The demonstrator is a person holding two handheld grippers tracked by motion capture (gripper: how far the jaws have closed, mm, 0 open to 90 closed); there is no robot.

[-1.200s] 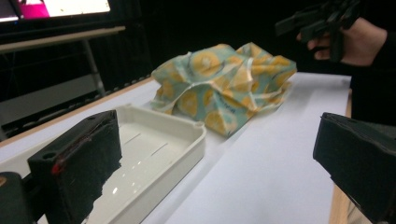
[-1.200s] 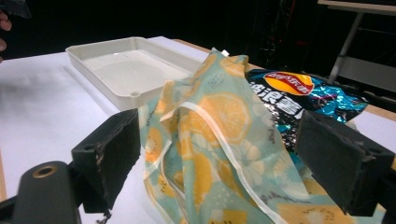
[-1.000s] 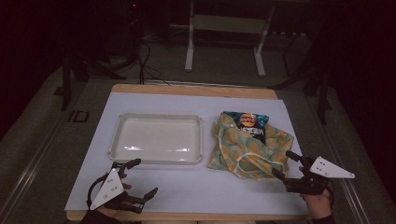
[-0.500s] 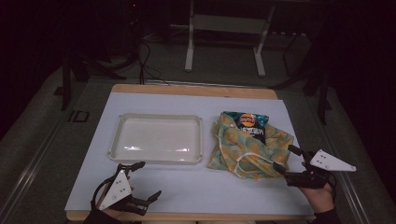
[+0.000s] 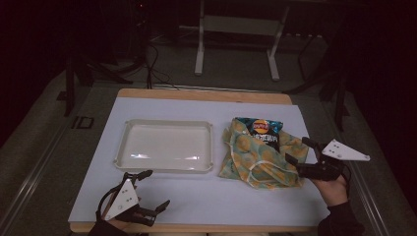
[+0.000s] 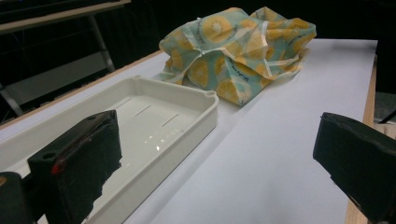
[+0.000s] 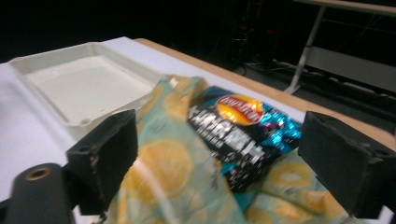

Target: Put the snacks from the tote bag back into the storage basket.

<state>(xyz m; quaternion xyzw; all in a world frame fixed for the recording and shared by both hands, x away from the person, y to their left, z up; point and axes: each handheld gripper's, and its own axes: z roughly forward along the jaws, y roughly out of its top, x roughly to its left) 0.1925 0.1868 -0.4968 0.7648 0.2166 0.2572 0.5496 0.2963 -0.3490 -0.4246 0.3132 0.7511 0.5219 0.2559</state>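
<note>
Right gripper is sitting at the right edge of the lemon-print cloth, jaws spread wide, nothing between them. In the right gripper view the 2 black jaws frame the cloth and the chip bag lying on top of it, so it's pointed straight at the pile, just not clamping anything. Can't tell if a jaw tip is actually brushing the fabric or just right beside it. The hand holding it comes in from the bottom right corner of the table.

Left gripper is way over at the near left corner, well apart from the cloth, jaws apart too and holding nothing. It hangs just in front of the near rim of the white tray. In the left gripper view 1 jaw sits over the tray corner, the other out over bare tabletop, with the cloth bundled up farther off.

So where's the stuff: the cloth is a crumpled heap on the right half of the white tabletop, just beside the tray's right side. The chip bag, dark blue with a red and yellow logo, lies toward the far end of the cloth, partly wrapped in its folds.
</note>
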